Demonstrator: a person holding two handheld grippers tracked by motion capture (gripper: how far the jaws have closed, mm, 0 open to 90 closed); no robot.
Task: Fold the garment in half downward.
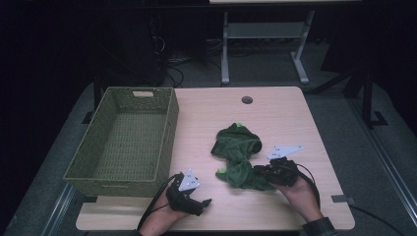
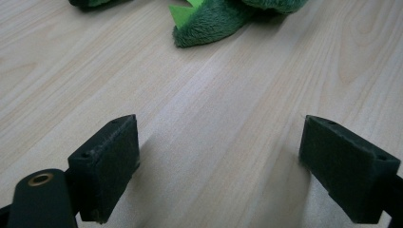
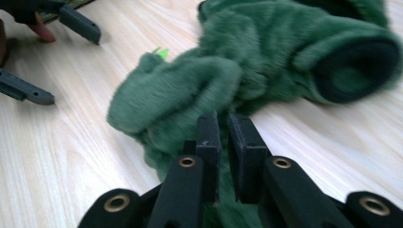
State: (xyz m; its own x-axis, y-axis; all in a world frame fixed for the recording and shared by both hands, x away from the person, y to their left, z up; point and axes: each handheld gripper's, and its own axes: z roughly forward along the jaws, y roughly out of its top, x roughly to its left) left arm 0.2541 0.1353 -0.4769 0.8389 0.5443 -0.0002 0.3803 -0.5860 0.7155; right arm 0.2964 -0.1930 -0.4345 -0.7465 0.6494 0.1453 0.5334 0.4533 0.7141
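A crumpled dark green plush garment (image 1: 236, 142) with a bright green tip lies on the wooden table (image 1: 290, 113), right of the middle. My right gripper (image 1: 256, 170) points left into its near fold. In the right gripper view the jaws (image 3: 223, 118) stand almost together on the green plush (image 3: 285, 47), with fabric under and between them. My left gripper (image 1: 202, 205) rests near the table's front edge, pointing right. Its pads (image 2: 109, 161) stand wide apart over bare wood, and the plush (image 2: 209, 23) lies well ahead of them. The right gripper view also shows the left gripper (image 3: 73, 66), open.
A green woven basket (image 1: 167, 128), empty, takes up the left side of the table. A round cable hole (image 1: 247, 100) sits near the far edge. Beyond the table stand a white desk frame (image 1: 225, 54) and cables on the floor.
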